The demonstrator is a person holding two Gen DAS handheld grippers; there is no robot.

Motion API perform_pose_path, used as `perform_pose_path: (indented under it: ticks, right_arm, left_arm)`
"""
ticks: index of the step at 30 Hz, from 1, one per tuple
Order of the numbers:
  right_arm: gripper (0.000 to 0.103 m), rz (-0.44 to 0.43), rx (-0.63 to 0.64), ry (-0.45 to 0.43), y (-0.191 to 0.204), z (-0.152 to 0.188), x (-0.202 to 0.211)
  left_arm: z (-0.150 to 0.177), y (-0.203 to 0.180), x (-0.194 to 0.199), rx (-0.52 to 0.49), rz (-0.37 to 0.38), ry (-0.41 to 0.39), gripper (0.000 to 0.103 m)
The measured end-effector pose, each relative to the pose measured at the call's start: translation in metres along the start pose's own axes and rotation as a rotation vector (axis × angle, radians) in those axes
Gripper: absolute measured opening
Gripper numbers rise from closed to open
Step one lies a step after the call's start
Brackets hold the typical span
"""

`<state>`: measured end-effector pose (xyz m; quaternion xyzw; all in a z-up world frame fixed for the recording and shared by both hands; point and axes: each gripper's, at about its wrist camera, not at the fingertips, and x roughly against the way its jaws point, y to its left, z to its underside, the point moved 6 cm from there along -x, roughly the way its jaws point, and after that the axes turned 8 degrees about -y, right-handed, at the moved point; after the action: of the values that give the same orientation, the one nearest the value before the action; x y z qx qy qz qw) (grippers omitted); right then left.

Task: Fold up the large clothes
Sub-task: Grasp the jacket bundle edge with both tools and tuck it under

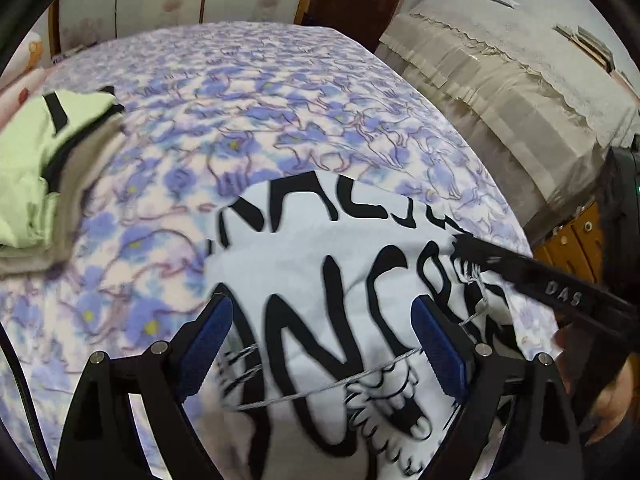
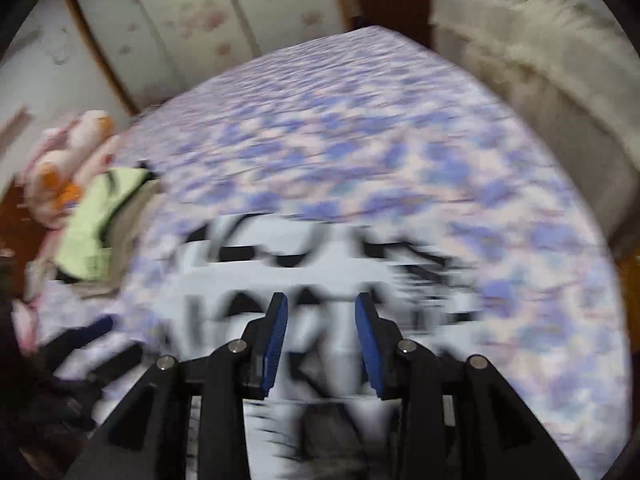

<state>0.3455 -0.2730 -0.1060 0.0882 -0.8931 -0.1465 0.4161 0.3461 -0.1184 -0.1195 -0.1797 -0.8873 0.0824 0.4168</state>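
Note:
A white T-shirt (image 1: 320, 248) with large black lettering lies on the bed with the purple flowered blanket (image 1: 248, 92). My left gripper (image 1: 322, 308) is open above the shirt's printed part, jaws wide apart and empty. My right gripper (image 2: 322, 304) is open too, over the same shirt (image 2: 256, 268), which is heavily blurred in the right wrist view. The right gripper's black finger (image 1: 532, 276) reaches in from the right in the left wrist view, its tip at the shirt's right edge.
A stack of folded clothes with a light green one on top (image 1: 44, 152) sits at the bed's left side, also in the right wrist view (image 2: 100, 224). A cloth-covered cabinet (image 1: 500, 80) stands right of the bed. A pink plush toy (image 2: 64, 160) lies at far left.

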Motion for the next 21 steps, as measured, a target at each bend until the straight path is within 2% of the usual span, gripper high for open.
perform_pose_path:
  ticks: [1,3,4,5,7,9,11,12,13,14,16,20,21]
  right_arm:
    - [0.035,-0.015,-0.009,0.004,0.006,0.0,-0.007]
    - [0.035,-0.036,-0.019,0.061,0.011,0.005,-0.032]
    - [0.035,-0.031,-0.024,0.088,0.011,0.008,-0.041]
    - [0.032,-0.008,-0.03,0.127,0.004,0.013,-0.055]
    - [0.0,0.035,-0.03,0.139,-0.01,0.018,-0.058]
    - [0.0,0.088,-0.048,0.108,-0.037,0.014,-0.05]
    - [0.0,0.214,-0.044,0.072,-0.067,0.013,-0.039]
    - [0.0,0.238,-0.055,0.074,-0.082,0.014,-0.034]
    - [0.004,0.253,-0.067,0.085,-0.091,0.016,-0.033]
    - [0.004,0.267,-0.082,0.093,-0.103,0.02,-0.029]
    - [0.004,0.227,-0.1,0.099,-0.107,0.023,-0.023]
    - [0.005,0.259,-0.048,0.082,-0.096,0.023,-0.009]
    - [0.006,0.254,-0.036,0.078,-0.091,0.023,-0.007]
  left_arm:
    - [0.002,0.0,-0.006,0.021,0.017,0.01,0.073]
    - [0.006,-0.002,-0.023,0.042,0.049,0.046,0.058]
    - [0.008,0.0,-0.029,0.041,0.039,0.06,0.049]
    - [0.01,0.003,-0.037,0.026,0.01,0.066,0.046]
    - [0.011,0.005,-0.041,-0.003,0.0,0.056,0.046]
    - [0.01,0.006,-0.04,-0.016,0.008,0.052,0.046]
    - [0.01,0.008,-0.04,-0.028,0.008,0.05,0.046]
    - [0.01,0.009,-0.04,-0.03,0.011,0.052,0.046]
    - [0.01,0.01,-0.041,-0.032,0.011,0.052,0.046]
    - [0.01,0.008,-0.041,-0.039,0.01,0.051,0.046]
    - [0.011,0.008,-0.042,-0.051,-0.003,0.049,0.046]
    - [0.011,0.005,-0.041,-0.065,-0.041,0.054,0.046]
    - [0.011,0.003,-0.038,-0.06,-0.042,0.063,0.049]
